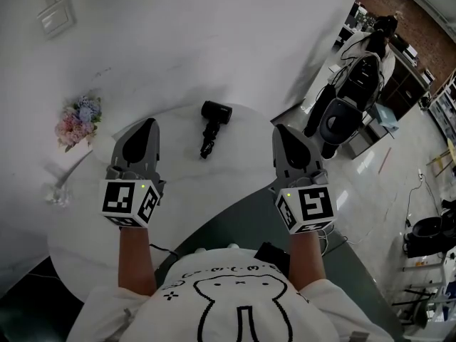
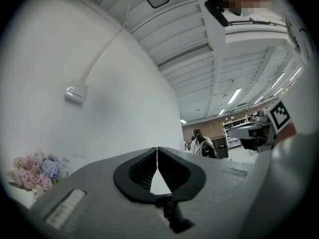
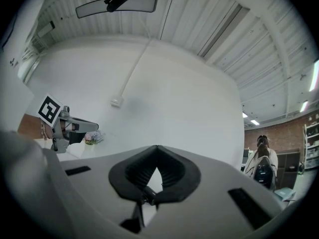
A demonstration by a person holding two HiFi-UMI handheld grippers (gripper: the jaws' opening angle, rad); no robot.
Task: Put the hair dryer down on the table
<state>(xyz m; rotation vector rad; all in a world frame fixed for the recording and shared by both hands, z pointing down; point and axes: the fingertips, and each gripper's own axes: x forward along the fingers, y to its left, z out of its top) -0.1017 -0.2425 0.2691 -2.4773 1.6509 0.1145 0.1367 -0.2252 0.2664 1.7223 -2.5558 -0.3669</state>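
Observation:
A black hair dryer (image 1: 211, 122) lies on the round white table (image 1: 92, 241), its handle toward me, between and beyond both grippers. My left gripper (image 1: 147, 125) is held above the table's left part, shut and empty; in the left gripper view its tips (image 2: 157, 149) meet and point up at the wall. My right gripper (image 1: 281, 129) hovers near the table's right edge, shut too, with nothing in it; its tips (image 3: 157, 147) touch in the right gripper view. Neither gripper touches the dryer.
A vase of pink and blue flowers (image 1: 77, 122) stands at the table's left. A white wall with a socket box (image 1: 55, 16) rises behind. Black chairs (image 1: 349, 105) and a person (image 1: 379, 38) are off to the right on the shiny floor.

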